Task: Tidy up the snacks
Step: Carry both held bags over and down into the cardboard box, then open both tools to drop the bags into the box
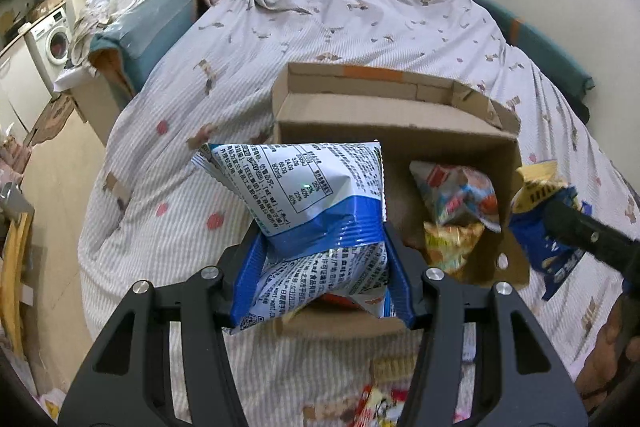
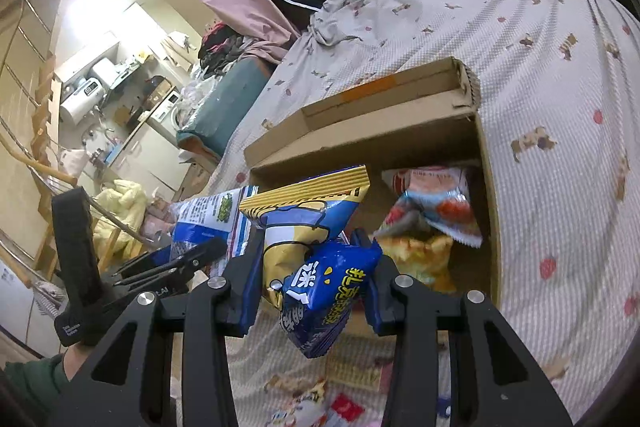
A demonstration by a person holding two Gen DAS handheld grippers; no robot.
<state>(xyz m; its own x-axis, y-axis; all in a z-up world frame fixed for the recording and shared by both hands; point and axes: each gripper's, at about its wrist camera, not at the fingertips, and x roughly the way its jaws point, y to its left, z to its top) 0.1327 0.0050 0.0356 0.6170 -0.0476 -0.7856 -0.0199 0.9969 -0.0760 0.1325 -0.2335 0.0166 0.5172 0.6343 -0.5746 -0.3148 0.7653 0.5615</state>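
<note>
Snack packets are clamped in both tongs, left (image 1: 320, 255) and right (image 2: 314, 267), angled down over the cardboard box (image 1: 400, 131)

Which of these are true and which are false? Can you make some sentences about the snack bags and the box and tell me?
1. The left gripper holds a blue and white snack bag. True.
2. The cardboard box has nothing inside. False: a few colourful snack packets already lie in it.
3. The right gripper holds a blue and yellow snack bag. True.
4. The box stands on a wooden floor. False: it rests on the bed cover with its small printed pattern.
5. Both grippers are empty. False: each is shut on a bag.
</note>
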